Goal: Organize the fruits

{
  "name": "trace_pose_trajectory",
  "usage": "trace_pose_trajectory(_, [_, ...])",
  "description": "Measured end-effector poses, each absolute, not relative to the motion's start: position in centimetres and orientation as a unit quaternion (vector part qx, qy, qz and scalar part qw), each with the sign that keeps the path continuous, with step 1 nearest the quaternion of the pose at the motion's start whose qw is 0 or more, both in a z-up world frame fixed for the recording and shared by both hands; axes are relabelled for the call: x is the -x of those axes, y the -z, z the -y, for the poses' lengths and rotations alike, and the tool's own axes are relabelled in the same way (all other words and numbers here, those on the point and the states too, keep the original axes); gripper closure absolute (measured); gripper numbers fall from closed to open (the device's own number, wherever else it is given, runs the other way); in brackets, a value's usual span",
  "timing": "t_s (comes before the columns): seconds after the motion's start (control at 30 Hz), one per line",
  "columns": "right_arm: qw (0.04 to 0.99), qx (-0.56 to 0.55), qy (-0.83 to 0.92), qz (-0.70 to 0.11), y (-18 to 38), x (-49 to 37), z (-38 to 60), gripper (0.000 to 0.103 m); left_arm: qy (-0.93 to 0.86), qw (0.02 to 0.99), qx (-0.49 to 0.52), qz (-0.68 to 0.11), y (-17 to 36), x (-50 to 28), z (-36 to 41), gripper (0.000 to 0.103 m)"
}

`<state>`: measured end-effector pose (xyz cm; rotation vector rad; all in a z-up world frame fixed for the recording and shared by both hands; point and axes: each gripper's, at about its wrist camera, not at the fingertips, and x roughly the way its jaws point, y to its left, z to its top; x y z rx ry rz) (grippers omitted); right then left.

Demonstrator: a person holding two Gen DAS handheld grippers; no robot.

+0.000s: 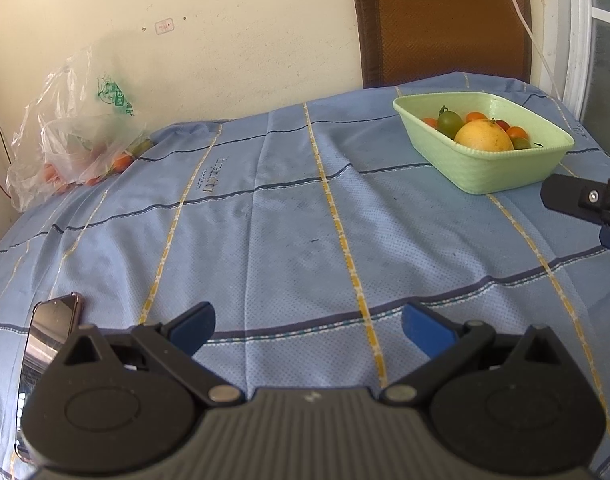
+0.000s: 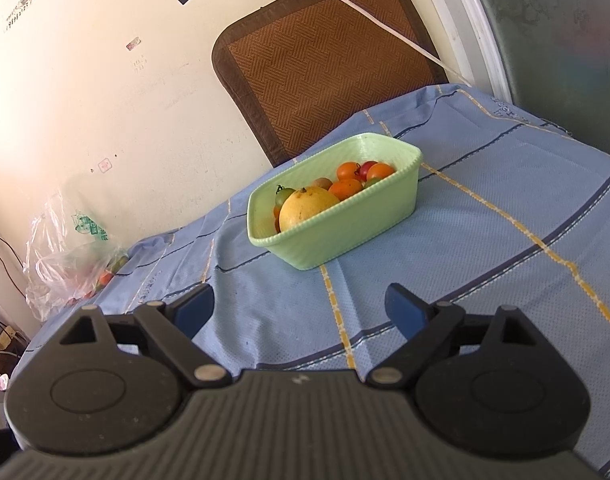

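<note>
A pale green basket [image 1: 501, 168] stands on the blue cloth at the far right; it also shows in the right wrist view [image 2: 345, 232]. It holds a large yellow-orange fruit [image 1: 483, 136] [image 2: 307, 206] and several small orange, red and green tomatoes [image 2: 347, 188]. A clear plastic bag [image 1: 71, 132] [image 2: 65, 256] with more small fruits lies at the far left by the wall. My left gripper [image 1: 307, 326] is open and empty over the near cloth. My right gripper [image 2: 301, 308] is open and empty, just short of the basket; part of it shows in the left wrist view [image 1: 585, 200].
A phone [image 1: 51, 340] lies on the cloth at the near left, beside my left gripper. A brown chair back [image 1: 441, 20] [image 2: 325, 60] stands against the wall behind the table. A white cable [image 2: 385, 28] hangs across it. A window frame [image 2: 481, 28] is at the right.
</note>
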<state>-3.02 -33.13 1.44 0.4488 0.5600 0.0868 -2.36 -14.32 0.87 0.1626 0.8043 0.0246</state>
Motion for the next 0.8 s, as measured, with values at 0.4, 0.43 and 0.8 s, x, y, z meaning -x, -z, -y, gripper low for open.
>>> trace_pose_trajectory(0.4, [0.937, -0.218, -0.044, -0.271, -1.75, 3.03, 33.25, 0.009, -0.011, 0.918, -0.084, -0.388, -1.07, 2.58, 14.52, 0.0])
trace_pose_trajectory(0.43, [0.937, -0.218, -0.044, -0.27, -1.83, 3.06, 33.3, 0.009, -0.011, 0.918, -0.084, -0.387, -1.07, 2.59, 14.55, 0.0])
trace_pose_trajectory(0.8, [0.938, -0.22, -0.045, -0.265, -2.17, 3.17, 33.5, 0.009, -0.012, 0.918, -0.085, -0.386, -1.07, 2.56, 14.64, 0.0])
